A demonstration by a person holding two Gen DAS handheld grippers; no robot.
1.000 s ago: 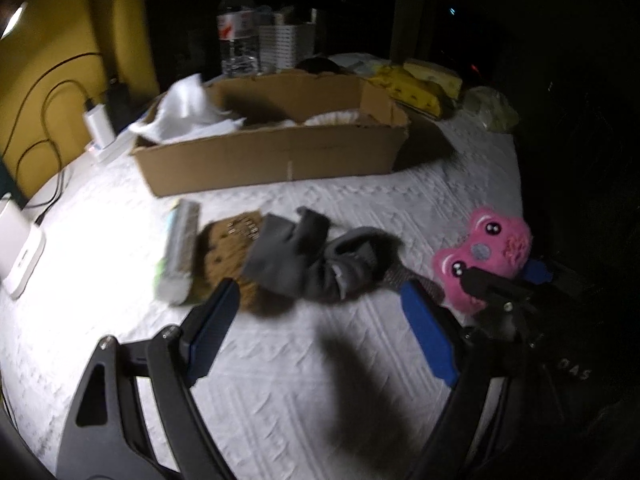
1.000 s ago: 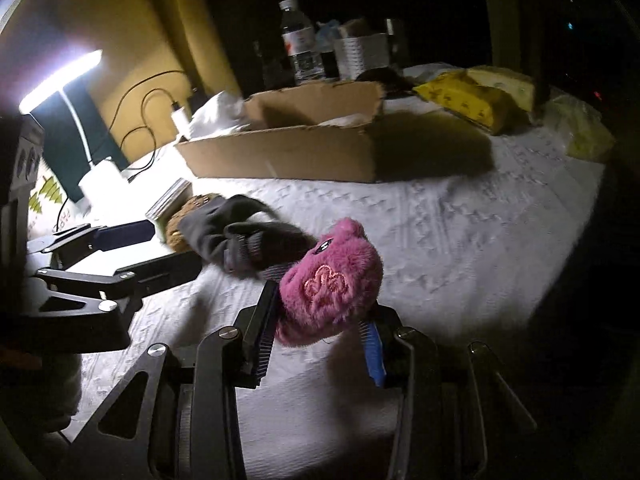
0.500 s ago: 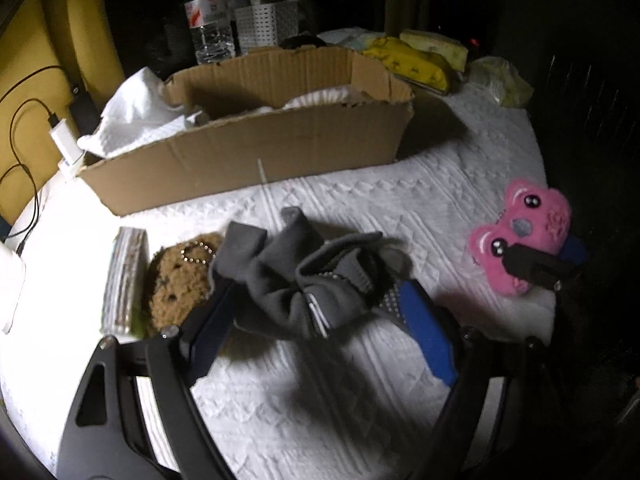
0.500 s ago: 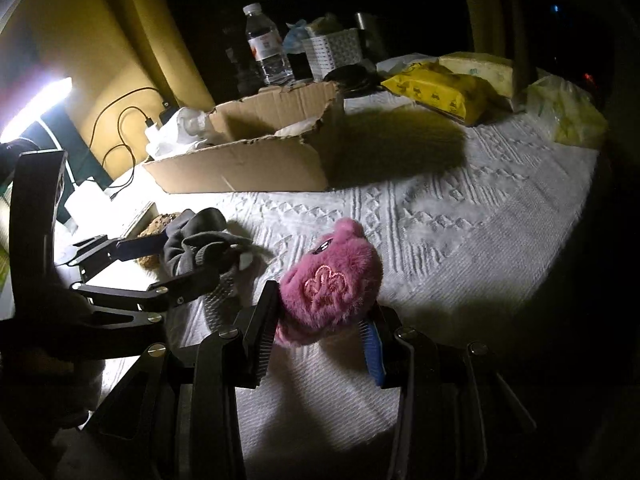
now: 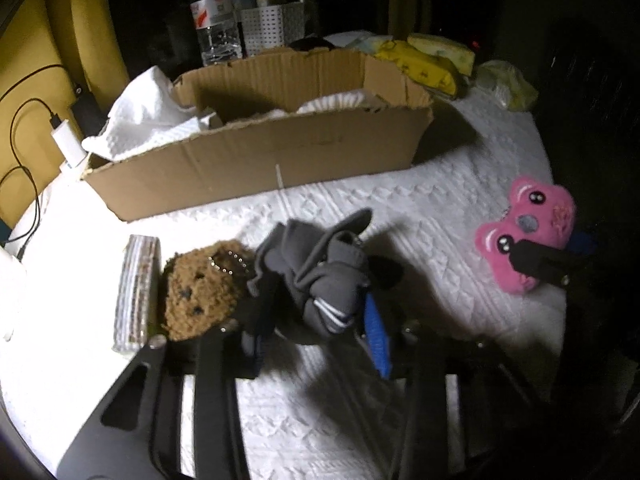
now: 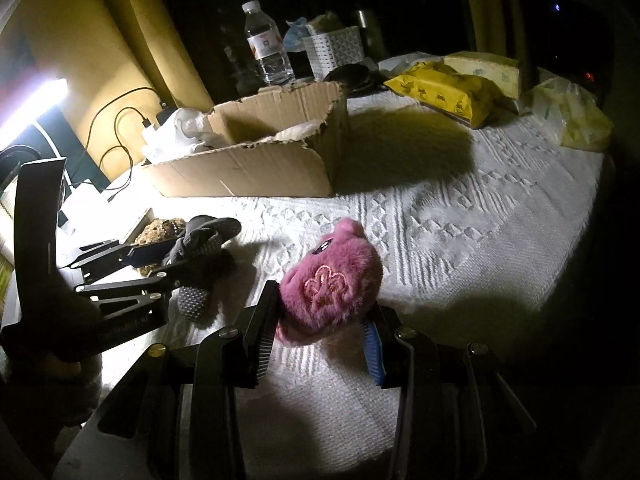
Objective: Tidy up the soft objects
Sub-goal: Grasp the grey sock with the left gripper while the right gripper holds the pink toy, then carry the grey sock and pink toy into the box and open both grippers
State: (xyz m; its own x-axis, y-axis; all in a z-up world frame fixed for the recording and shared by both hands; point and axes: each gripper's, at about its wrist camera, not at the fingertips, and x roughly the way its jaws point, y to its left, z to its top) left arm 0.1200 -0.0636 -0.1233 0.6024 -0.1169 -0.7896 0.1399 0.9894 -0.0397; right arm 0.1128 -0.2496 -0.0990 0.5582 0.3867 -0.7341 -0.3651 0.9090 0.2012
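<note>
White textured tabletop (image 6: 460, 240), lamp-lit. Nearest: right gripper (image 6: 320, 336), jaws clamped on pink plush toy (image 6: 332, 284); left gripper (image 5: 316, 320), jaws just closing onto grey socks bundle (image 5: 320, 276). Beside it, brown plush (image 5: 200, 288). Beyond: open cardboard box (image 5: 260, 160). Step: pickup; next, carry both into box.

the left gripper (image 5: 316, 320) covers the lower part of the grey socks (image 5: 316, 272), and its left pad is lost in dark blur. the cardboard box (image 5: 256, 160) walls hide most of what lies inside; only white cloth (image 5: 336, 101) shows. the lamp's glare washes out the bedspread (image 5: 420, 216) at its left edge. the bottle (image 6: 269, 50) label is too small to read.
</note>
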